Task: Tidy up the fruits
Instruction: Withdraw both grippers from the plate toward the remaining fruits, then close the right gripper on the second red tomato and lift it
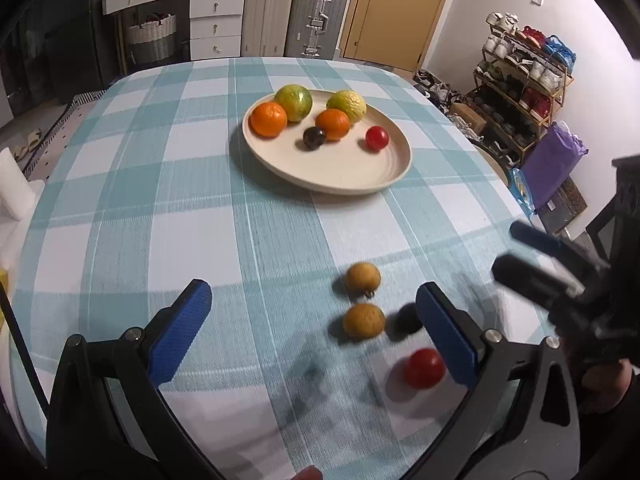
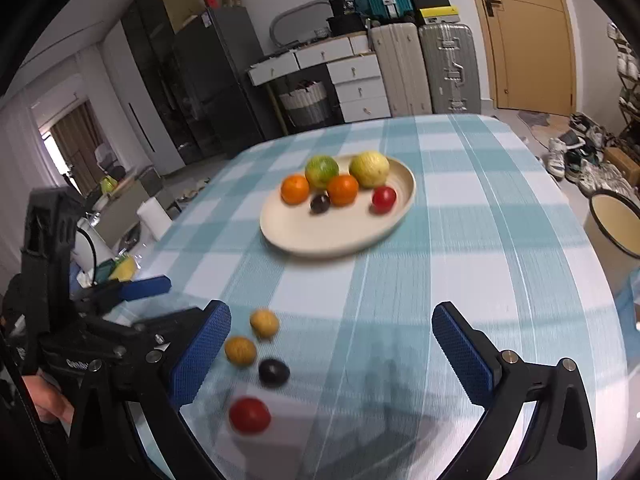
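A cream plate (image 1: 340,172) (image 2: 320,236) sits mid-table holding two oranges, two green-yellow citrus, a dark plum (image 1: 314,138) and a red tomato (image 1: 377,138). On the checked cloth nearer me lie two brown longans (image 1: 362,278) (image 1: 364,320), a dark round fruit (image 1: 408,318) (image 2: 274,372) and a red tomato (image 1: 424,368) (image 2: 250,415). My left gripper (image 1: 316,320) hangs open above the longans, touching none. My right gripper (image 2: 332,320) is open over bare cloth, the loose fruits by its left finger. Each gripper shows in the other's view, blurred.
The table's right edge drops to a shoe rack (image 1: 520,80) and a round yellow bowl (image 2: 616,220). Suitcases (image 1: 296,16), white drawers (image 1: 216,24) and a door (image 1: 400,8) stand behind the table. White items (image 1: 12,188) sit off the left edge.
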